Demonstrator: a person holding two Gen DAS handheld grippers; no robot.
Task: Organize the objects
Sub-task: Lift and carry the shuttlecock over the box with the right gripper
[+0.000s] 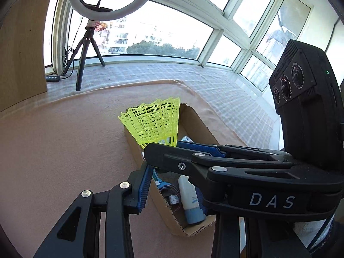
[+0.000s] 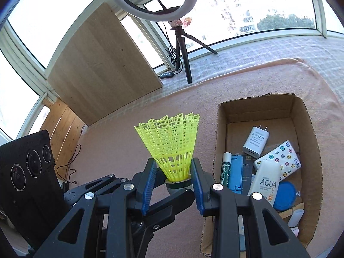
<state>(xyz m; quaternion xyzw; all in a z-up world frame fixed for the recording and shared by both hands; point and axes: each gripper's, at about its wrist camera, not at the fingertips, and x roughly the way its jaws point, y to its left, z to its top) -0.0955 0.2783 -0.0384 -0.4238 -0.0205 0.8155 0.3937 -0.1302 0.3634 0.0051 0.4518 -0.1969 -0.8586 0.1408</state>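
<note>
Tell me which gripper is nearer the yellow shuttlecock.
Right. The right gripper is shut on the yellow shuttlecock, its blue fingers on either side of the base. The left gripper sits empty just beside it, over the cardboard box.

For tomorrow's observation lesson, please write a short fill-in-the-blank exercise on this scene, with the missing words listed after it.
1. The right claw grips a shuttlecock whose skirt is coloured ____.
2. The white sunscreen tube marked AQUA lies inside a ____ box.
3. The ring light by the window stands on a black ____.
4. The white charger in the box has ____ metal prongs.

Missing words: yellow; cardboard; tripod; two
</note>
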